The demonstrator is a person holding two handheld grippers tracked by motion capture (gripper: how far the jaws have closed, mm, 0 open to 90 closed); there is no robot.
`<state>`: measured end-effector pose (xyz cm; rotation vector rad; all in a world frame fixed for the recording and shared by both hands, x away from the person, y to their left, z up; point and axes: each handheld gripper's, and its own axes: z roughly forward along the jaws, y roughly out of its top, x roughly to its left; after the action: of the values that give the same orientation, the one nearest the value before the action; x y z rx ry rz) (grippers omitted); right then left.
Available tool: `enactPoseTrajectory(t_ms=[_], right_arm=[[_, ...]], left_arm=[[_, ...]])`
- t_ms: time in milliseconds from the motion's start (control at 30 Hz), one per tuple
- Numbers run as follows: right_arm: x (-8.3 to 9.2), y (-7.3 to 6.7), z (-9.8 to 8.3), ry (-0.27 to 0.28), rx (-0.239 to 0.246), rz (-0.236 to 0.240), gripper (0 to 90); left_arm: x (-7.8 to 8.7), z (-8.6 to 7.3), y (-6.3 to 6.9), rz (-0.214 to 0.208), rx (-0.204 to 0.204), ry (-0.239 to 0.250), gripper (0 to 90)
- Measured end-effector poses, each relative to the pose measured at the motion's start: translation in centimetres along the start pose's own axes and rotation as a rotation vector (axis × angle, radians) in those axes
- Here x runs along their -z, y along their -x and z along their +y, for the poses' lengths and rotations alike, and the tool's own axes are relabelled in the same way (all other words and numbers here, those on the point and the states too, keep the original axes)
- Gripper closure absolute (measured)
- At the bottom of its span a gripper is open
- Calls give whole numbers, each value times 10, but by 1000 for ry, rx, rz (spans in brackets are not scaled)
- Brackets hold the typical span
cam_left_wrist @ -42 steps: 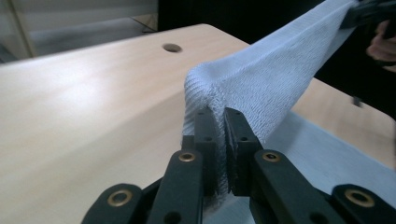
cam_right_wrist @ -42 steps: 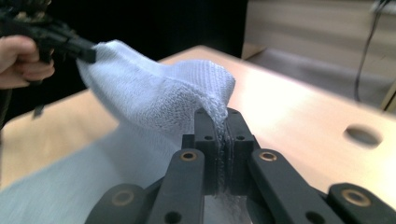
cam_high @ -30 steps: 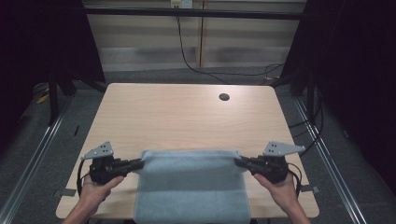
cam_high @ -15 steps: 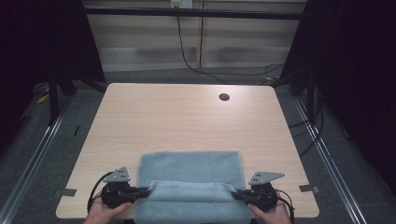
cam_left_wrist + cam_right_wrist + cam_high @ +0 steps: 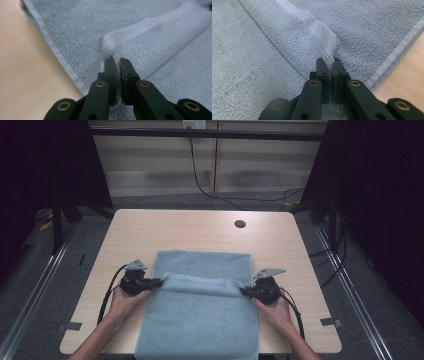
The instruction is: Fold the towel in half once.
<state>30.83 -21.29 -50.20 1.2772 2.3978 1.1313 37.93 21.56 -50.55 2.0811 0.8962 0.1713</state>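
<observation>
A light blue-grey towel (image 5: pixel 200 325) lies on the wooden table (image 5: pixel 175 230) and hangs over its near edge. One hem is lifted and doubled back across the towel as a ridge between the two grippers. My left gripper (image 5: pixel 159 281) is shut on the hem's left corner, and the pinched corner of towel (image 5: pixel 155 37) bunches right at its tips (image 5: pixel 116 60). My right gripper (image 5: pixel 244 291) is shut on the right corner, where the white hem band of the towel (image 5: pixel 262 62) rises from its tips (image 5: pixel 328 60). Both grippers sit low, just above the cloth.
A dark round cable hole (image 5: pixel 240 224) lies in the tabletop at the far right. Bare wood (image 5: pixel 25 75) shows left of the towel and bare wood (image 5: pixel 407 75) right of it. Metal floor rails (image 5: pixel 40 285) run along both sides of the table.
Both hands dropped and pulled back toward the near edge, then carried the held hem forward over the towel. More of the towel now lies flat on the table.
</observation>
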Motion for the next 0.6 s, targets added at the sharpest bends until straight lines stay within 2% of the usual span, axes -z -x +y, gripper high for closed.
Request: enactPoseTrajectory(t_ms=[33,100,133,267,400,433,500,600], right_arm=[[-4,7,4,7,-17,7,869],[-13,21,9,48,-61,11,869],[-16,25,12,50,-65,9,869],[-27,38,29,36,-62,-28,869],[-40,47,46,19,-53,-62,869],[-43,50,50,18,-47,-72,869],[-49,55,57,20,-64,-88,870],[-57,59,65,19,-73,-115,870]], left_arm=[[-3,5,-6,-1,23,-5,855],[-10,12,-13,20,23,-8,855],[-12,14,-16,17,29,-3,855],[-20,21,-27,20,64,17,855],[-24,29,-32,64,36,-6,856],[-25,30,-35,59,49,-1,856],[-28,32,-40,62,77,10,856],[-31,37,-45,75,77,3,857]])
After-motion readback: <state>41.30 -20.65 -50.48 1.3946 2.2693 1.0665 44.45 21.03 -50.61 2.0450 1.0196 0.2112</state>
